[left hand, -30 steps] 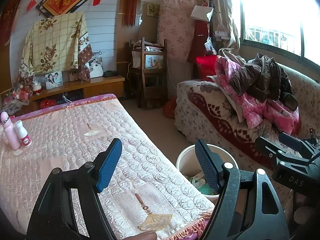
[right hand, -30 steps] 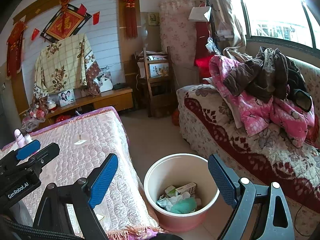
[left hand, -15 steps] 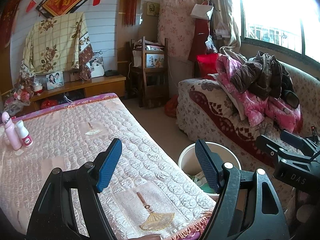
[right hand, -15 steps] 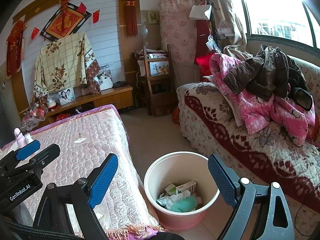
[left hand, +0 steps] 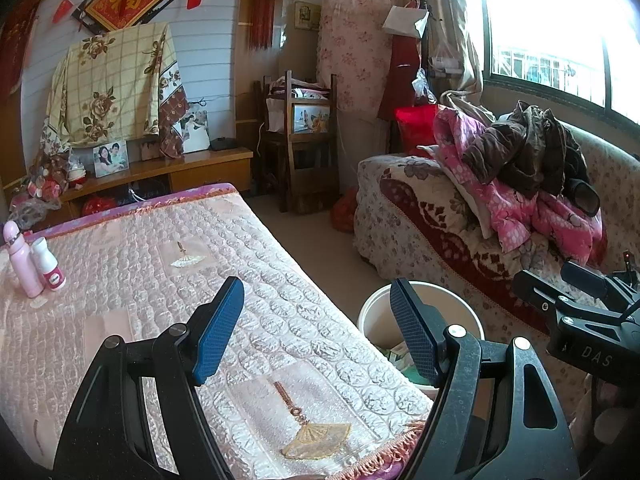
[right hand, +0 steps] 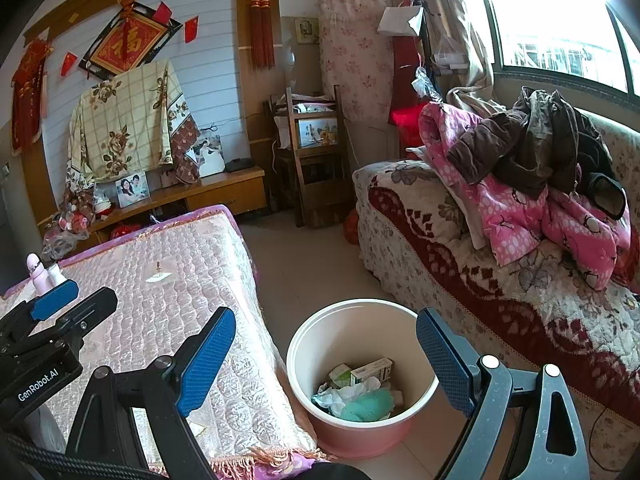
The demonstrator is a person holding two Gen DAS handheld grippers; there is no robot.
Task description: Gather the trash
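From my left camera, the bin [left hand: 374, 312] is mostly covered: my left gripper's right finger [left hand: 412, 338] stands in front of it, so I catch only a sliver of the trash inside. Beside the bin, the table [left hand: 132, 280] runs off the lower and left edges. On its far corner, the labels of the two pink bottles [left hand: 30, 264] are too small to read. From my right camera those bottles sit half behind the other gripper's body. Past the bin, the window [right hand: 560, 28] is blown out white.
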